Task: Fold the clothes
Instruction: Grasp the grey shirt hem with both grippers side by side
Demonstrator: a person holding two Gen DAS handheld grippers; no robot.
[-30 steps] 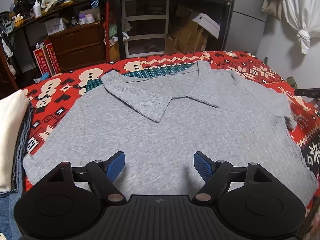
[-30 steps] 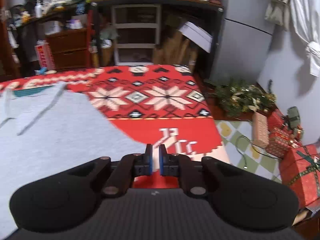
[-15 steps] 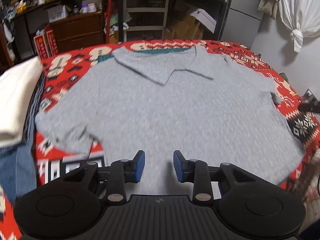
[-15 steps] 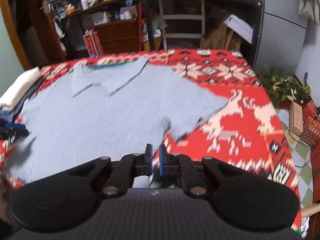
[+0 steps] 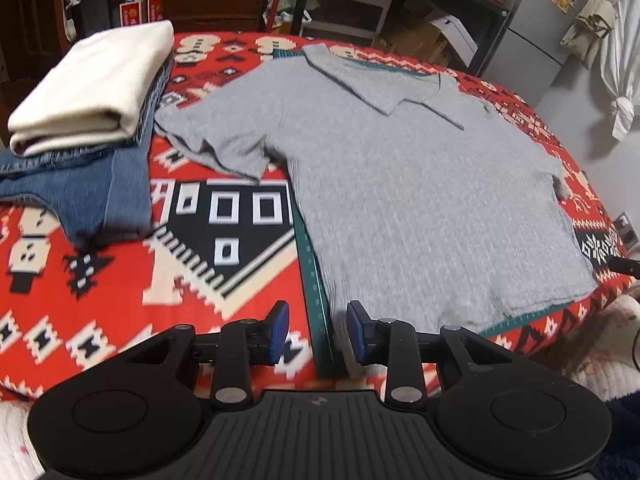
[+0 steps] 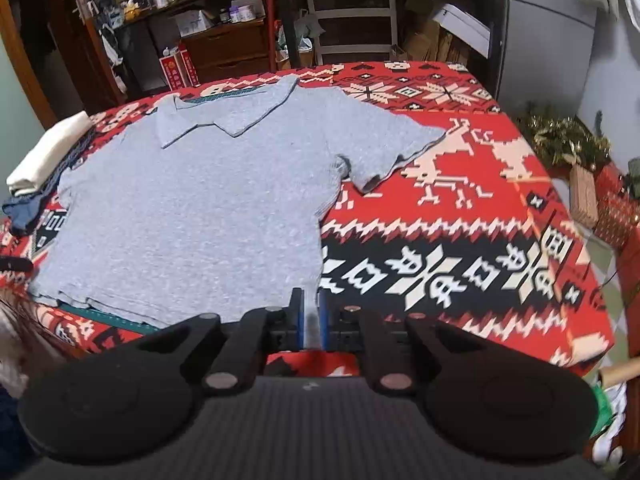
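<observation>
Both claws sit at the bottom centre of their own wrist views. My left gripper (image 5: 314, 334) has its blue-padded fingers parted with a clear gap, holding nothing; between them I see the edge of a green cutting mat (image 5: 318, 308) and the red patterned blanket (image 5: 120, 312) beneath. My right gripper (image 6: 310, 322) has its fingers drawn almost together, only a narrow slit left, and a sliver of grey cloth shows in that slit at the shirt's lower hem corner; I cannot tell whether the pads actually pinch it.

A grey polo shirt (image 5: 420, 184) lies spread flat, collar toward the top of the frame, filling the centre and right of the left view. In the right view the same shirt (image 6: 192, 216) fills the centre and left, one short sleeve reaching out toward the right centre over the blanket (image 6: 460, 264).

At the upper left of the left view a folded cream garment (image 5: 92, 84) rests on top of folded blue denim (image 5: 92, 196), just beside the shirt's sleeve.

Cluttered dark shelves (image 6: 352, 16) stand across the top of the frame.
</observation>
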